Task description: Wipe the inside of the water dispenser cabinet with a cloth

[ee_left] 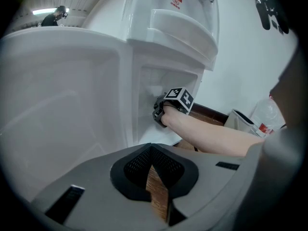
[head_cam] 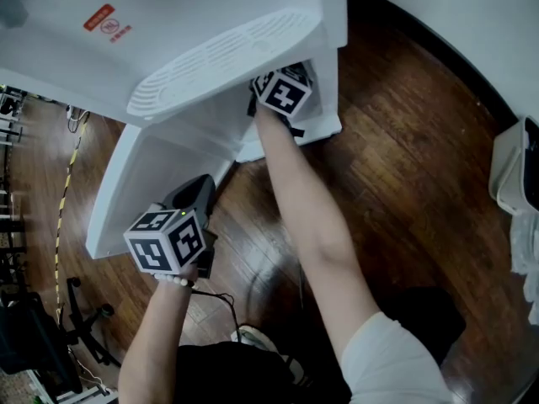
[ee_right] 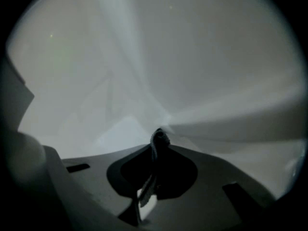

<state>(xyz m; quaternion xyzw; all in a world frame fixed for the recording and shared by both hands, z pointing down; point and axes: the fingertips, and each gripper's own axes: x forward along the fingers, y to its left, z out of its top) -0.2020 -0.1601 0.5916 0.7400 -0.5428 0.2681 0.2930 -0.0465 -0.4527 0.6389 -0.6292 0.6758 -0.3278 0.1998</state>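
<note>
The white water dispenser (head_cam: 168, 23) stands below me with its cabinet door (head_cam: 126, 200) swung open to the left. My right gripper (head_cam: 285, 91) reaches into the cabinet under the drip tray, so its jaws are hidden in the head view. The right gripper view shows that gripper (ee_right: 156, 146) shut on a dark fold of cloth (ee_right: 158, 137), close against the white inner walls (ee_right: 192, 57). My left gripper (head_cam: 195, 194) hovers by the open door, shut and holding nothing. Seen from the left gripper (ee_left: 153, 153), the right gripper (ee_left: 169, 105) sits inside the cabinet opening (ee_left: 154, 85).
Dark wood floor (head_cam: 404, 141) surrounds the dispenser. A white bin (head_cam: 515, 168) stands at the right, near the wall (head_cam: 472, 15). A chair base (head_cam: 84, 318) and cables lie at the left. A bottle (ee_left: 267, 114) and white container (ee_left: 240, 119) sit beyond the cabinet.
</note>
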